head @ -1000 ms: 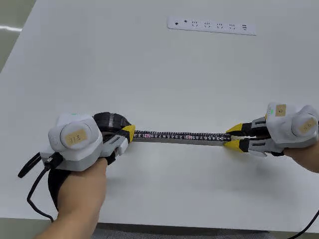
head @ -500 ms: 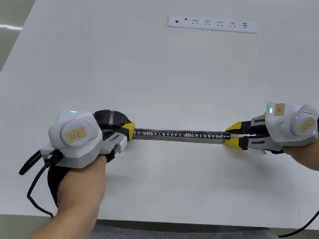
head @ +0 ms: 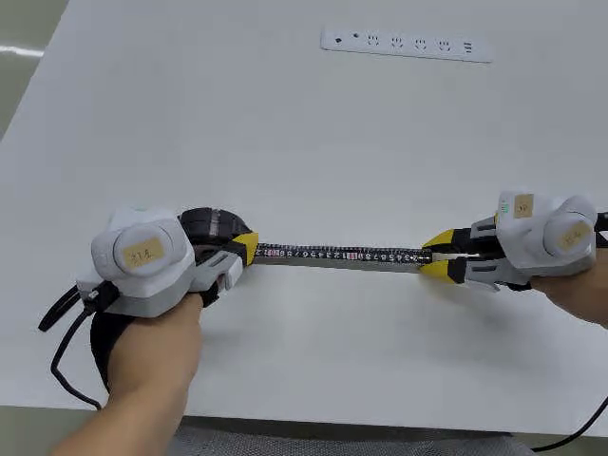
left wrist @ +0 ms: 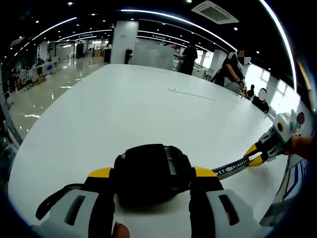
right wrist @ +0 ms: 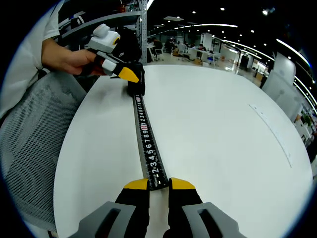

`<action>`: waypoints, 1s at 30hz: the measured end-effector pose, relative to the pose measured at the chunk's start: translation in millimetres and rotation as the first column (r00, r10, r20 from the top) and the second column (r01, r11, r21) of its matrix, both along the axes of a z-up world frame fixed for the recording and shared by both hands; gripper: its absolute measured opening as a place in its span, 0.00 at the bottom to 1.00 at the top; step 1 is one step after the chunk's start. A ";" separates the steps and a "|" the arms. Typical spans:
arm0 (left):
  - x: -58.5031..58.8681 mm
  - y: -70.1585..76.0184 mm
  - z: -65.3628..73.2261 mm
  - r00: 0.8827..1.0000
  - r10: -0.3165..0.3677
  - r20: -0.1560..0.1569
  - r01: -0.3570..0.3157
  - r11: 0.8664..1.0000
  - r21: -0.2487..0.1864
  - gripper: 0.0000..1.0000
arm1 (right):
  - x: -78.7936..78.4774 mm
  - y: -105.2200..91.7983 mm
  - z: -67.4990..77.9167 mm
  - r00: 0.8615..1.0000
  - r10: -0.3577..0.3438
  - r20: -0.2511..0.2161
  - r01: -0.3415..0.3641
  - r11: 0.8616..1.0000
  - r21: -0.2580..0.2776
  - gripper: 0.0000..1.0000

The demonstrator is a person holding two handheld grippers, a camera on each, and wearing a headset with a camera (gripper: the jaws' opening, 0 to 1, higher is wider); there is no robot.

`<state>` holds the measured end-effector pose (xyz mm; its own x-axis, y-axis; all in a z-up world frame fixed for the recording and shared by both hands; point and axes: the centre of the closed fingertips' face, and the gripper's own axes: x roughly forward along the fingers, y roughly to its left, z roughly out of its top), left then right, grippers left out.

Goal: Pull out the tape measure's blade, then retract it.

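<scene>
Now the left gripper [head: 239, 256] clamps the tape case [head: 211, 228] on the white table [head: 285, 133], while the right gripper [head: 437, 261] pinches the end of the extended blade [head: 337, 255].

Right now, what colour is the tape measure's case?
The tape measure's case is black; the left gripper view shows it best.

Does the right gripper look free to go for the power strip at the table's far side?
Probably not yet. The right gripper is shut on the tip of the blade and would have to let go first. Otherwise the table between it and the power strip looks bare.
</scene>
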<state>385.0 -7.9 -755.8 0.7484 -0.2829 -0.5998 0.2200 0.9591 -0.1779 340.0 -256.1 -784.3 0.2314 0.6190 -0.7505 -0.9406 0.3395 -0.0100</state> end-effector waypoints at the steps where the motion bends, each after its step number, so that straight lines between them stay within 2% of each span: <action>1: -0.1 -0.1 0.1 1.000 0.000 0.000 0.000 1.000 -0.002 0.56 | 0.1 1.6 0.1 1.000 0.000 0.000 0.000 1.000 0.003 0.10; 30: 0.2 2.2 0.7 1.000 0.005 -0.012 -0.006 0.999 -0.045 0.56 | 9.3 51.3 1.2 0.999 0.035 -0.002 -0.034 0.997 0.075 0.10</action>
<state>385.2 -5.6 -755.1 0.7429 -0.3059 -0.5954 0.2124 0.9512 -0.2237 349.3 -204.8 -783.1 0.2066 0.6813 -0.7022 -0.9517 0.3065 0.0174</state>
